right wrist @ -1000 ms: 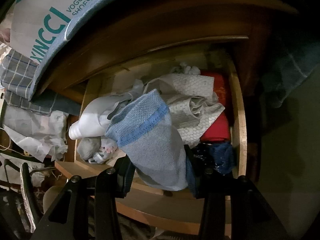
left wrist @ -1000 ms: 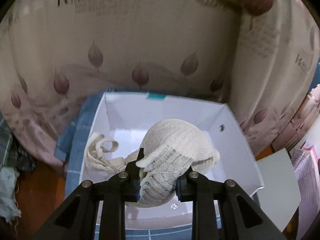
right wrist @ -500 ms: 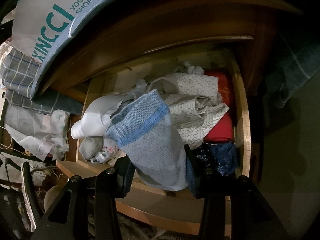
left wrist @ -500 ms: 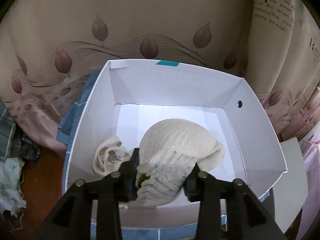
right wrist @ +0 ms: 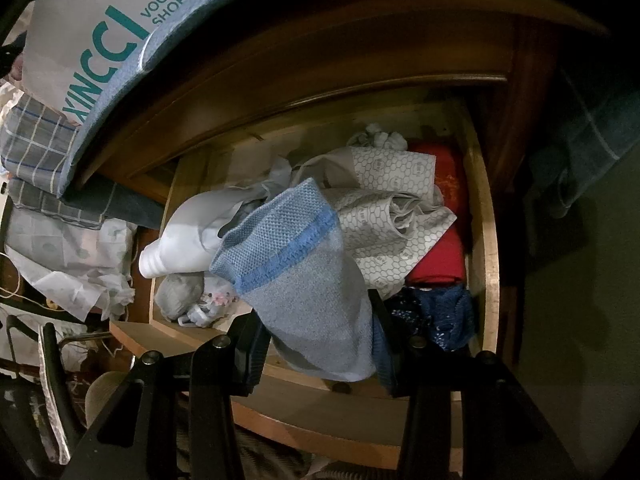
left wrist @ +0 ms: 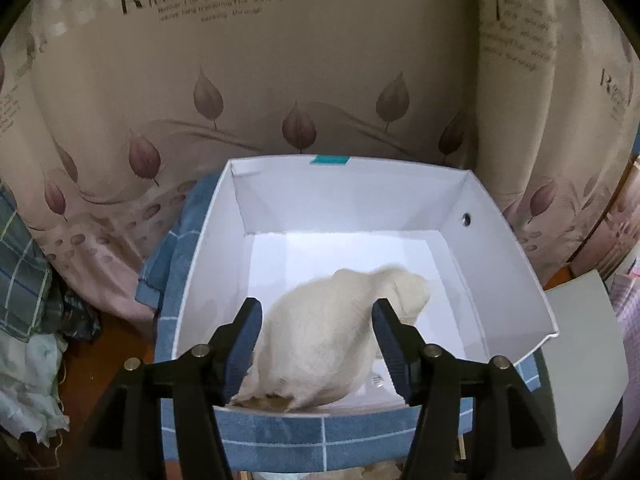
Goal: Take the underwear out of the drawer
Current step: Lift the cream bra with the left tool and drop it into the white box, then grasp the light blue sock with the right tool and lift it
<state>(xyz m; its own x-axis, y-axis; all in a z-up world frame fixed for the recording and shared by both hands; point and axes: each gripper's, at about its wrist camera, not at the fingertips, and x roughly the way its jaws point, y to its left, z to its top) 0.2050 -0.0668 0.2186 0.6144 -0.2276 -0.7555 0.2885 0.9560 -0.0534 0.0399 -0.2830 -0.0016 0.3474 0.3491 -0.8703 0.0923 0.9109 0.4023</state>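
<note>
A cream lace bra (left wrist: 332, 332), blurred, lies in the near part of a white cardboard box (left wrist: 512, 248). My left gripper (left wrist: 316, 312) hangs over it with jaws opening; the bra is between the pads, and gaps show on both sides. In the right wrist view, my right gripper (right wrist: 316, 316) is shut on a grey-blue pair of underwear (right wrist: 296, 264) with a brighter blue band. It hangs just above the front of an open wooden drawer (right wrist: 486, 240) full of folded clothes.
A leaf-print curtain (left wrist: 300, 80) hangs behind the box, which sits on a blue tiled cloth (left wrist: 280, 432). In the drawer lie a white garment (right wrist: 184, 236), honeycomb-print cloth (right wrist: 392, 208), a red cloth (right wrist: 444, 256) and a dark blue item (right wrist: 436, 312). A shoe box (right wrist: 100, 40) overhangs at top left.
The left jaws have spread off the cream bra, which has slumped down inside the white box. The right gripper and its grey-blue underwear have not moved.
</note>
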